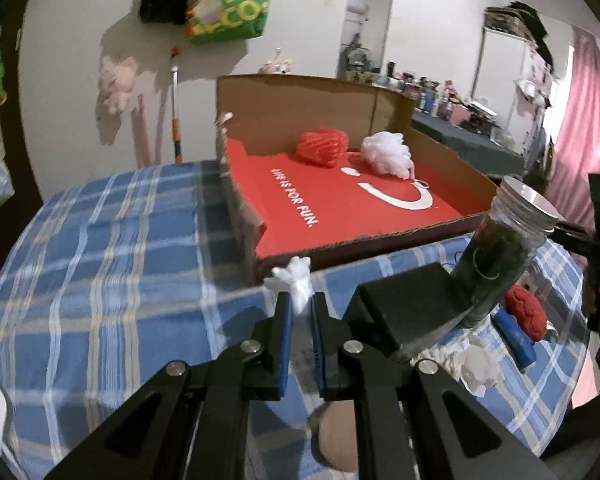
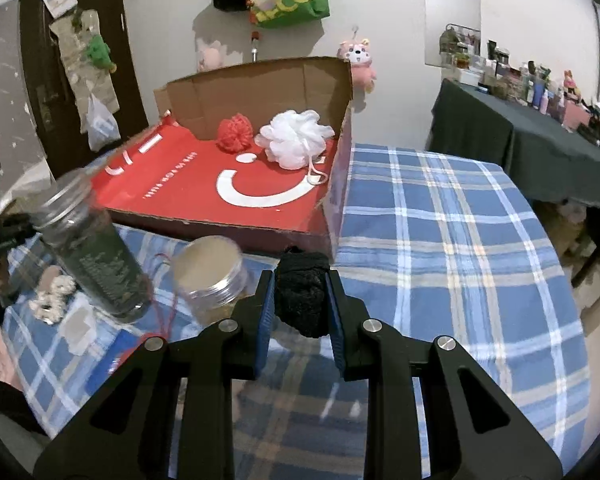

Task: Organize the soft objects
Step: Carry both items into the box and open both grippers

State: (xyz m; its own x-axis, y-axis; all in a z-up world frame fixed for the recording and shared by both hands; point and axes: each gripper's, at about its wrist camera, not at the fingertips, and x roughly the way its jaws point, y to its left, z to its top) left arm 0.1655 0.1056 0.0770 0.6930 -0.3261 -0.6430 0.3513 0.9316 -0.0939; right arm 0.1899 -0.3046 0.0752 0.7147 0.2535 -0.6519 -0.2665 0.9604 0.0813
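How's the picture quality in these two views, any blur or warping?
Left wrist view: fisheye bends the cardboard box edges, dark corners; the pink plush toy on the wall is smeared. Right wrist view: same warping; the tall dark jar looks motion-blurred.

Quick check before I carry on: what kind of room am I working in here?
Probably a lived-in bedroom or home room: pink plush toys hang on the white wall, a pink curtain covers a window, and a dark-clothed side table is crowded with bottles.
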